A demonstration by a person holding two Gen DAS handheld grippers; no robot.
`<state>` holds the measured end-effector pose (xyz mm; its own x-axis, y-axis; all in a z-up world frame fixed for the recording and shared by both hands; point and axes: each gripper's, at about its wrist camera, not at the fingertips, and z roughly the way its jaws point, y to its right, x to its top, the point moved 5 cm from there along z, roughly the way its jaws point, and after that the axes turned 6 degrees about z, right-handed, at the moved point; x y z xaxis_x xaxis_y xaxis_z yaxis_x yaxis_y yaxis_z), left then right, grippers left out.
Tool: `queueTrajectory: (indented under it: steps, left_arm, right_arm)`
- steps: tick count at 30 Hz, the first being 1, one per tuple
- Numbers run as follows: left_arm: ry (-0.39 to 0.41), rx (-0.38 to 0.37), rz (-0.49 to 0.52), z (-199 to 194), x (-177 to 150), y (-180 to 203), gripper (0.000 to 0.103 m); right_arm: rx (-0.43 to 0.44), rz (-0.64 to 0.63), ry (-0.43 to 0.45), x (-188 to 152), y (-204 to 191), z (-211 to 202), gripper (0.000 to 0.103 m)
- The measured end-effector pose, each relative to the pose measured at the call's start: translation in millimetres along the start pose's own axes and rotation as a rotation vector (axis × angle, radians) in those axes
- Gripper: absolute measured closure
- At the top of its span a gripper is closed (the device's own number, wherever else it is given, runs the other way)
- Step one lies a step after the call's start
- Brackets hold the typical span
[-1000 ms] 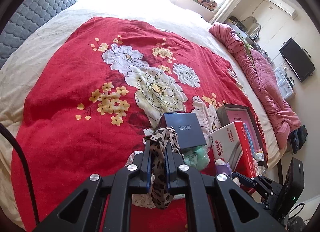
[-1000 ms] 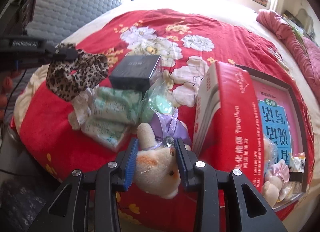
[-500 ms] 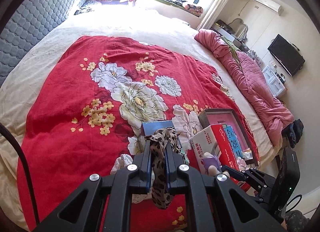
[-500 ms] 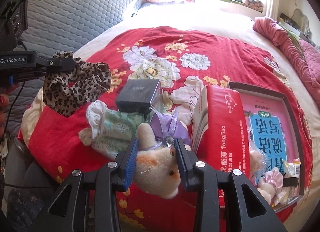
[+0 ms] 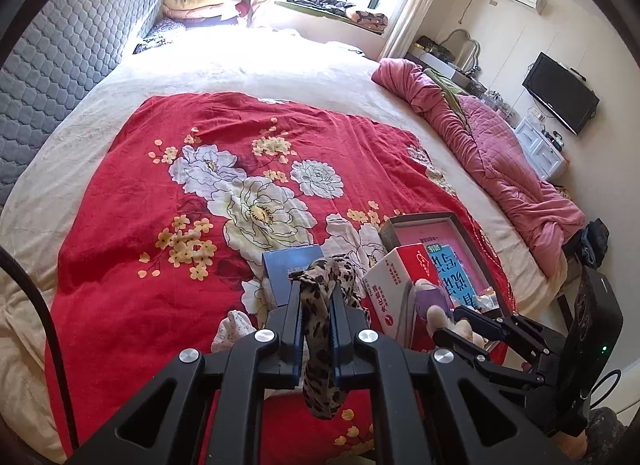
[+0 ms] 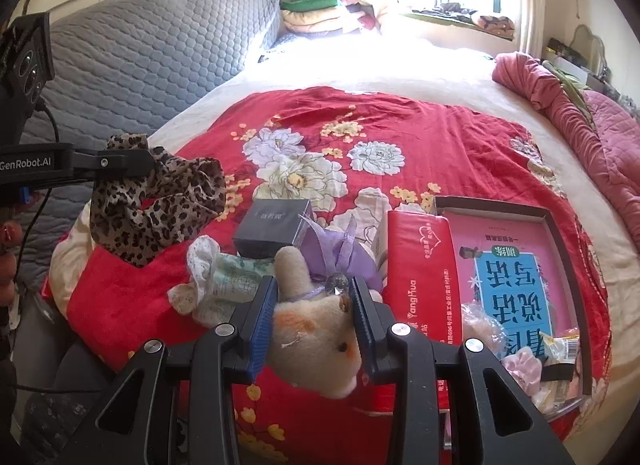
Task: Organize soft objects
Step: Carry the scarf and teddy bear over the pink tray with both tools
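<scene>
Left gripper [image 5: 316, 297]: fingers clenched on a leopard-print cloth [image 5: 320, 345], which hangs clear above the red flowered blanket [image 5: 132, 249]. Right gripper [image 6: 314, 297]: fingers clamped on a plush toy [image 6: 316, 329] with a purple bow, held off the bed beside a red carton [image 6: 420, 277]. A dark box [image 6: 276, 225] and an open tray [image 6: 554, 233] lie on the blanket.

Left gripper [image 5: 316, 297]: pinches a spotty cloth [image 5: 320, 329], which hangs down.
Right gripper [image 5: 444, 325]: low on the right, holds a soft toy [image 5: 434, 305].
Bed: red blanket [image 5: 132, 233] with big flowers.
Boxes: blue box [image 5: 286, 265], red box [image 5: 400, 293], tray [image 5: 460, 221].
</scene>
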<state>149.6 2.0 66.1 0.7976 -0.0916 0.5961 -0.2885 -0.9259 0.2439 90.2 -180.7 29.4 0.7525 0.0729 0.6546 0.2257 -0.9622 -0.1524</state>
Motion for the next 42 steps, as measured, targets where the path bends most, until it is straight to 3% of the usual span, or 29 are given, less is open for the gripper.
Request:
queueTrajectory:
  steps: [42]
  left_arm:
    - [-0.045, -0.038, 0.271, 27.1, -0.8, 142.0, 0.093]
  right_arm:
    - [-0.064, 0.213, 0.223, 27.3, 103.3, -91.8, 0.065]
